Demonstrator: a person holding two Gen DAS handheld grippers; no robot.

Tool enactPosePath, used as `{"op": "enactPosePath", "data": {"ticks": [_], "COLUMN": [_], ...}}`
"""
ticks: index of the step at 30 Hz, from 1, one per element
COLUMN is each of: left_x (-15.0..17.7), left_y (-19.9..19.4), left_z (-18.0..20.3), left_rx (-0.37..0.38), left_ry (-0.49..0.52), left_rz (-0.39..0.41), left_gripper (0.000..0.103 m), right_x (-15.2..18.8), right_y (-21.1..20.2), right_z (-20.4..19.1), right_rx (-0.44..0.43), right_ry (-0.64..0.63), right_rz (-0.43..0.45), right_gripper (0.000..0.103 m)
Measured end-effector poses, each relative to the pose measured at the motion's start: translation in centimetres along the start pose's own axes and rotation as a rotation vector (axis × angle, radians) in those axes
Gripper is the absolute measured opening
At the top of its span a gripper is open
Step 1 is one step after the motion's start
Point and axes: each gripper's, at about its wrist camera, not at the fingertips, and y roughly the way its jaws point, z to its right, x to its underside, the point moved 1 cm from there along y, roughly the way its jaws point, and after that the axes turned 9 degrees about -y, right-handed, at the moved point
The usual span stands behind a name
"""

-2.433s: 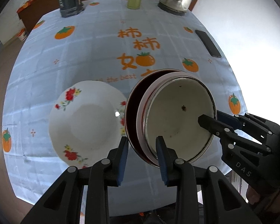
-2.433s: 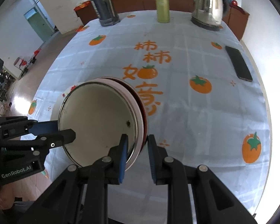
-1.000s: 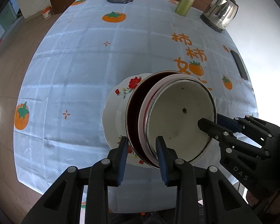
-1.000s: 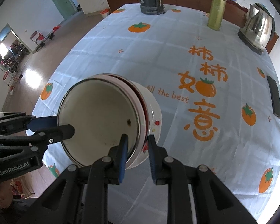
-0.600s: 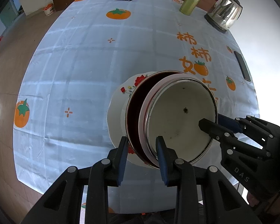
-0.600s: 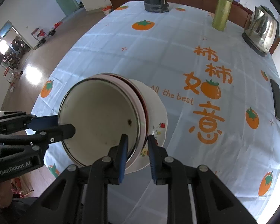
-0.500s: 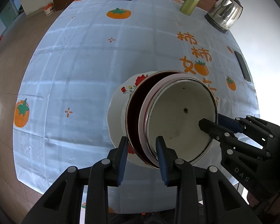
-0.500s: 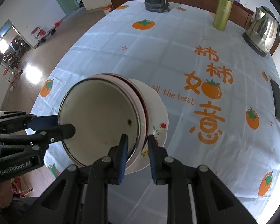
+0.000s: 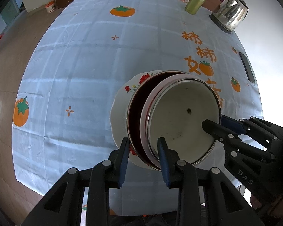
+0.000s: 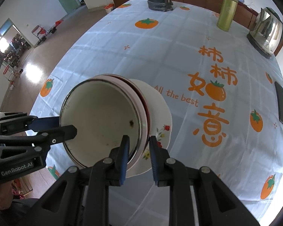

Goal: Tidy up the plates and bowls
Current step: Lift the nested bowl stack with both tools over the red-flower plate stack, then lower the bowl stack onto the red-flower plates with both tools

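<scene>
Both grippers are carrying a nested stack of round dishes, a cream enamel bowl with a dark metal rim (image 9: 183, 120) sitting inside a pale pink bowl (image 9: 144, 113), which in turn sits inside a dark red bowl (image 9: 134, 109). One gripper is pinching each side of the rim, presumably so the stack is staying level and not sliding apart.

The stack is hanging directly over a white scalloped plate with red flower prints (image 9: 120, 101) lying on the pale blue persimmon-print tablecloth (image 9: 81, 60); that plate is showing just beyond the tips of both sets of jaws, so the likely intent is to lower the bowls onto it.

The left gripper (image 9: 143, 155) is holding its jaws partly apart, with the blue pads clamping all three rims at once. The right gripper (image 10: 138, 150) is standing narrower, its pads gripping the rims of the cream and pink bowls on the opposite side.
</scene>
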Motion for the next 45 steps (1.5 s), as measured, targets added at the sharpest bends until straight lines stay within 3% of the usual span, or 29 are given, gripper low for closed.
{"op": "enactPosePath", "data": {"ticks": [45], "left_x": [-0.3], "left_y": [1.3], "left_z": [-0.5], "left_rx": [0.002], "left_ry": [-0.014], "left_rz": [-0.048], "left_gripper": [0.033], "right_x": [-0.2], "right_y": [1.0], "right_z": [-0.1], "right_rx": [-0.001], "right_ry": [-0.007], "right_rz": [-0.034], "right_gripper": [0.021]}}
